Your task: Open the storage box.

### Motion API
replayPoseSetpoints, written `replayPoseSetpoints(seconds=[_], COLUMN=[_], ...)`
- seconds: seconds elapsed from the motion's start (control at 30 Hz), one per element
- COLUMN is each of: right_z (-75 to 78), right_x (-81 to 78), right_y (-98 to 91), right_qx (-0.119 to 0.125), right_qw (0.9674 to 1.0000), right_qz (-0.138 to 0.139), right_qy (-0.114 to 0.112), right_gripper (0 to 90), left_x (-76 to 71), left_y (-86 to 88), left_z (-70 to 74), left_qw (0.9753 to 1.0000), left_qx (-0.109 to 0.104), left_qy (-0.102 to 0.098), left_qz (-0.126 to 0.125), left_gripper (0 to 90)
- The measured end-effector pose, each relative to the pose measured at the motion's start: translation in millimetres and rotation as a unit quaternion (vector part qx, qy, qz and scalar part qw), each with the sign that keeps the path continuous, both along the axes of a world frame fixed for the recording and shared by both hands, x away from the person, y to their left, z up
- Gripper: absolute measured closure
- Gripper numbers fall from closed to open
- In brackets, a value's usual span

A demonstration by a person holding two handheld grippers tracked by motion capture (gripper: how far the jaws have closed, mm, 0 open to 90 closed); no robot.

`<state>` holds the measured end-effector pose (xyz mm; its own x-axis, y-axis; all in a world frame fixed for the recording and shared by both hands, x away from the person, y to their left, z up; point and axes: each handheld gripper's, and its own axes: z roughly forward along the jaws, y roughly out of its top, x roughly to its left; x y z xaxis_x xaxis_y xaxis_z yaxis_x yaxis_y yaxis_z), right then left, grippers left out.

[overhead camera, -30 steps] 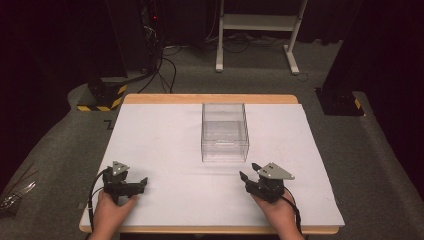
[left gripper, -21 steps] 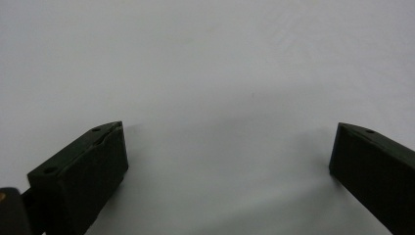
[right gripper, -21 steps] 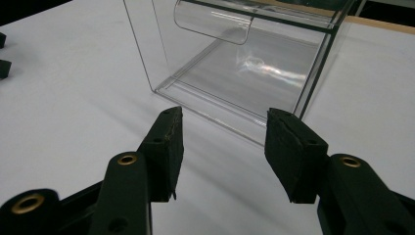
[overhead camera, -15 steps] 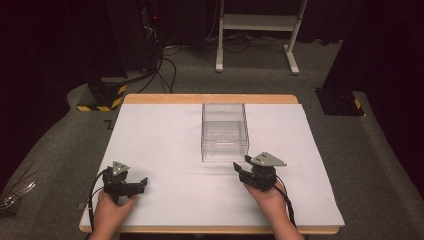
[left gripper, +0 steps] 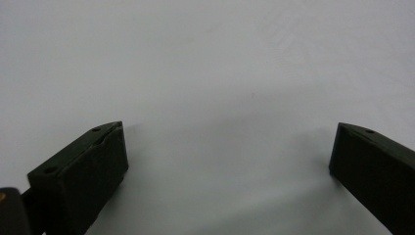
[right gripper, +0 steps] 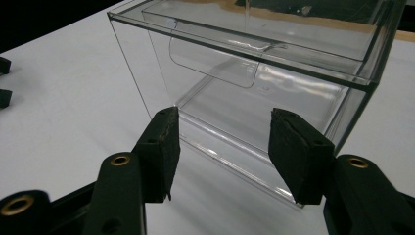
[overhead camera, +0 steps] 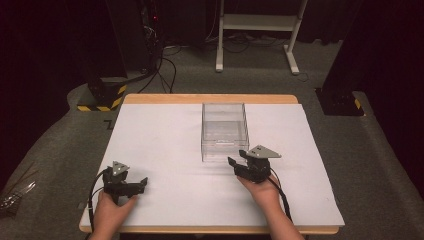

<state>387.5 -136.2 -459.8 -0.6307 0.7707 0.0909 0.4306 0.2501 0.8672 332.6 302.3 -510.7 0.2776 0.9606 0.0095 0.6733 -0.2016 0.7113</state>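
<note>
Both hands are bare, with no sleeve showing at the wrist or forearm. Each holds a chunky black tool. The left gripper (overhead camera: 141,184) carries a small grey three-cornered plate on top, and a black cable loops out from its body toward seven o'clock. The right gripper (overhead camera: 236,159) wears a larger grey three-cornered plate, and its black cable trails off toward five o'clock along the forearm. Up close, the right gripper's fingers (right gripper: 162,147) are matte black blocks on black links set with brass-ringed holes. The left gripper's fingers (left gripper: 83,171) are plain black wedges with small holes along the upper edge.
</note>
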Motion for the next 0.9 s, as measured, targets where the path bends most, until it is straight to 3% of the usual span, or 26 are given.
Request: replayPoseSetpoints(seconds=[0.47, 0.9], right_z=[0.7, -4.3], right_x=[17.6, 30.1], right_y=[5.5, 3.5], right_qx=[0.018, 0.046], right_qw=[0.9997, 0.9983], right_qz=[0.009, 0.034], right_qy=[-0.010, -0.007], right_gripper=[47.3, 58.8], left_x=[0.0, -0.1], left_y=[0.0, -0.1], left_z=[0.0, 0.0], left_qw=[1.0000, 1.0000], left_qx=[0.000, 0.000], left_qy=[0.000, 0.000], left_qz=[0.000, 0.001], left_gripper=[0.9, 0.9])
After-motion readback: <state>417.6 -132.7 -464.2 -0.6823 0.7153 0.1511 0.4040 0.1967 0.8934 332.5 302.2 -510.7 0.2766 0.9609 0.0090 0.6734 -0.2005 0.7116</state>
